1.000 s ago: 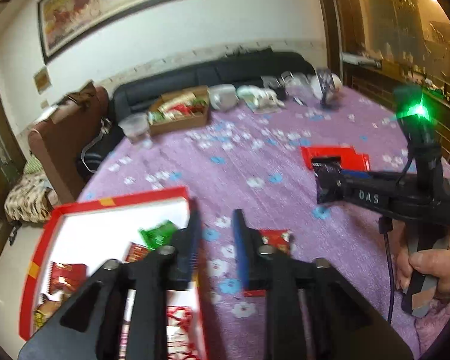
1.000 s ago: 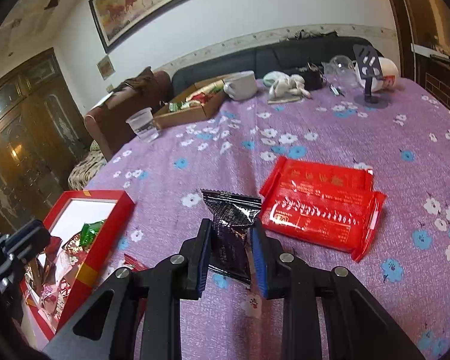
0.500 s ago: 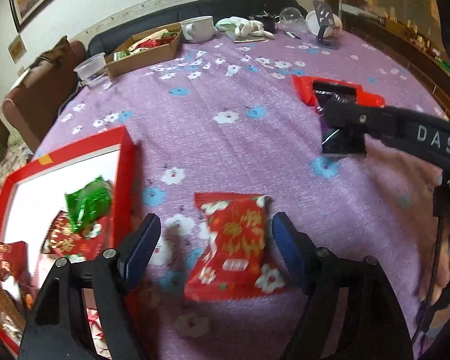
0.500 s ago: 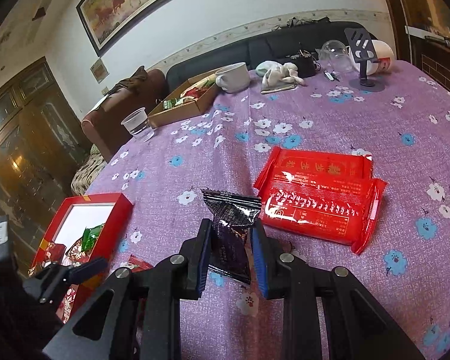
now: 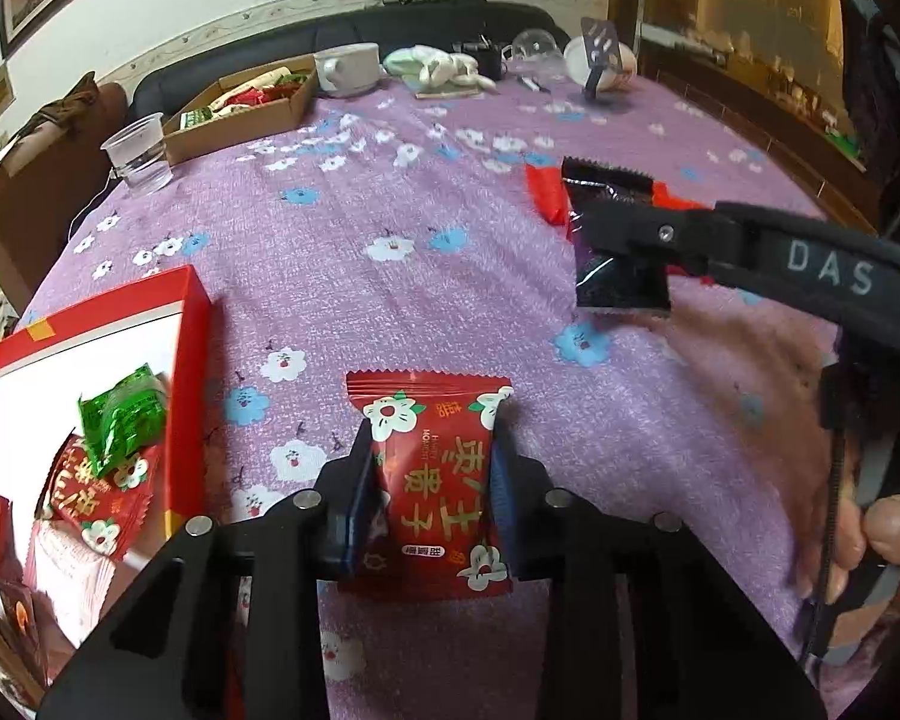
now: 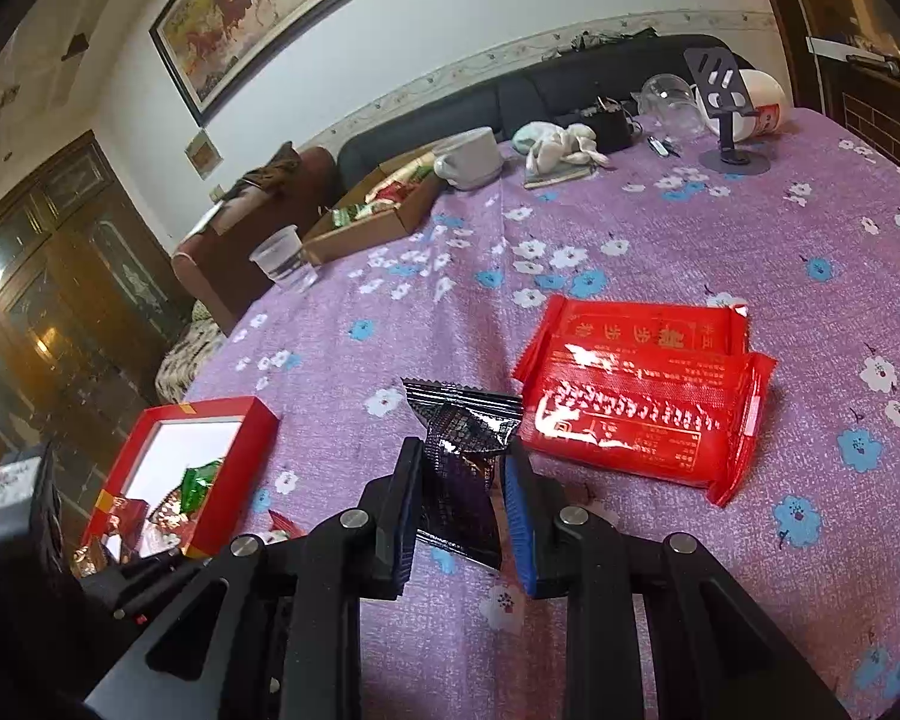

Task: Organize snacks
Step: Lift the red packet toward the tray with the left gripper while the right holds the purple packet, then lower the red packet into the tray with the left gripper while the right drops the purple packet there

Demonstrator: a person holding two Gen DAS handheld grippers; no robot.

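My left gripper (image 5: 429, 474) is shut on a red flowered snack packet (image 5: 435, 480) just above the purple flowered tablecloth. To its left lies the open red box (image 5: 189, 324) with a white inside, holding a green packet (image 5: 123, 417) and several red ones. My right gripper (image 6: 462, 480) is shut on a dark purple snack packet (image 6: 459, 468) and holds it above the cloth; it also shows in the left wrist view (image 5: 621, 240). Two large red packages (image 6: 642, 396) lie to its right. The red box (image 6: 234, 474) shows at lower left there.
At the table's far side stand a brown cardboard box of snacks (image 5: 240, 105), a clear plastic cup (image 5: 138, 153), a white mug (image 5: 348, 69), a soft toy (image 5: 444, 69), a phone stand (image 6: 729, 120) and a glass bowl (image 6: 669, 99). A black sofa sits behind the table.
My left gripper opened, dropped around the red flowered packet and closed on it. The right gripper keeps its hold on the dark packet and has lifted slightly.
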